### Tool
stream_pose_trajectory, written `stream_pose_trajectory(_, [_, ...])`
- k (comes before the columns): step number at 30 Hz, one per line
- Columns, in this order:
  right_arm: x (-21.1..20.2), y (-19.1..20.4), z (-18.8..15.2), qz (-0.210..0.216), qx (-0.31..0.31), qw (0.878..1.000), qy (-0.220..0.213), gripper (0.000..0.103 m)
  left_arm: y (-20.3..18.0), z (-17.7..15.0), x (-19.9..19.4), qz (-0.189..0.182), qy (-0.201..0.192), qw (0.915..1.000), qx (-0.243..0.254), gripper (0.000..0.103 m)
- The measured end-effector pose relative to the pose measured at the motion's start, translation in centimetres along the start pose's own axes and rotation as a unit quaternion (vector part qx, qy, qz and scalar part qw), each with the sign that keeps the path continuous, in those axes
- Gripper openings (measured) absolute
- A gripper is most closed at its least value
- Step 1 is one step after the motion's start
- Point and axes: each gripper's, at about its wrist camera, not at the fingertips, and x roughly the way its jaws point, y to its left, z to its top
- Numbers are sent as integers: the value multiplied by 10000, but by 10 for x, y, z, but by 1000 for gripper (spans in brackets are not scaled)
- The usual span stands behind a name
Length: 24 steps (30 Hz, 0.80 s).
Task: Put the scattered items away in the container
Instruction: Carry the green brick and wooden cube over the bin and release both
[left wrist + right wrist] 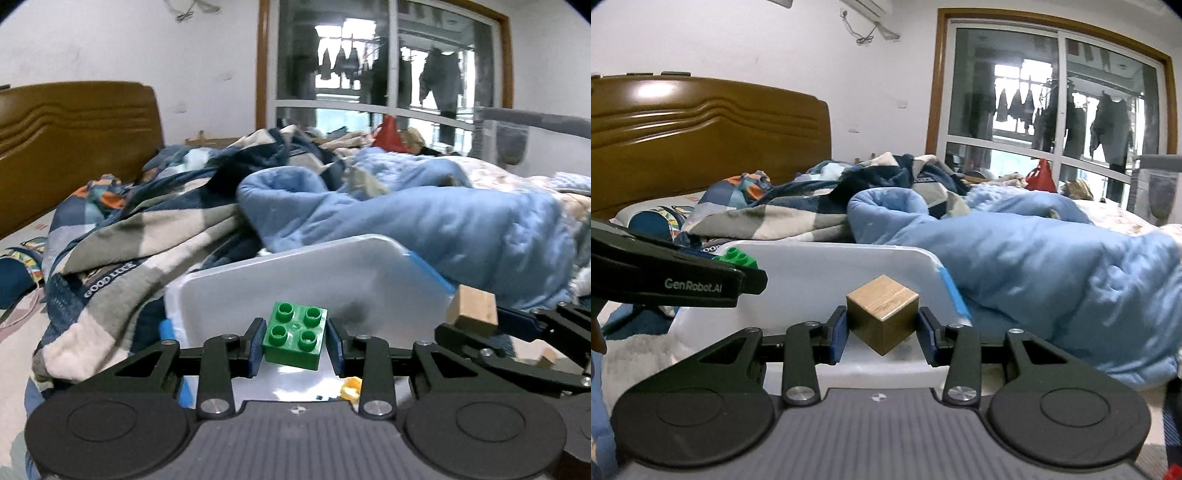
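Left gripper [295, 341] clamps a green Duplo brick [295, 339] and right gripper [882, 326] a corner-tilted wooden cube [882, 314], both above the translucent storage bin [820, 273]; the cube's edge-on grip may slip, and crowded grippers may collide.

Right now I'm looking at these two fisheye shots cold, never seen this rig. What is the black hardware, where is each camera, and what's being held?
There is no robot arm here. A person carries a handheld two-finger gripper in each hand, and each has a fisheye camera looking forward along its fingers. The black linkage at the bottom of each picture is that gripper's own body.

The left wrist view shows the left gripper shut on a green toy brick. The right wrist view shows the right gripper shut on a wooden cube. Each gripper also shows at the edge of the other's picture.

Both are held over a white plastic bin with blue handles, sitting on an unmade bed among a light blue quilt and a plaid blanket. Something yellow lies inside the bin; I cannot identify it.
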Motion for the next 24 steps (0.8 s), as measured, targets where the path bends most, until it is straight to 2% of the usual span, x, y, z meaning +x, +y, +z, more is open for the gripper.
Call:
stream_pose_trajectory(8, [34, 9, -5, 98, 1, 9996, 279, 44, 8, -7, 31, 78, 231, 9997, -6, 39])
stream_pose_trajectory(13, [40, 16, -10, 184, -254, 9987, 395, 44, 8, -16, 41, 88, 399, 9992, 38, 39])
stream_pose_trajectory(17, [44, 17, -11, 214, -200, 9984, 490, 44, 9, -20, 43, 169, 437, 9989, 34, 41])
stream_pose_trajectory(18, [44, 17, -11, 222, -177, 9984, 481, 45, 10, -20, 43, 207, 430, 9989, 20, 44])
stream_pose_trajectory(20, [43, 17, -12, 188, -196, 9987, 438, 57, 11, -21, 40, 231, 399, 9989, 17, 49])
stream_pose_trajectory(21, [41, 18, -12, 149, -217, 9988, 406, 60, 11, -22, 39, 264, 386, 9989, 32, 54])
stream_pose_trajectory(22, [41, 18, -11, 112, -233, 9990, 377, 63, 11, -22, 38, 298, 379, 9988, 43, 56])
stream_pose_trajectory(24, [38, 19, -10, 73, -223, 9992, 332, 65, 11, -21, 34, 310, 364, 9989, 27, 58])
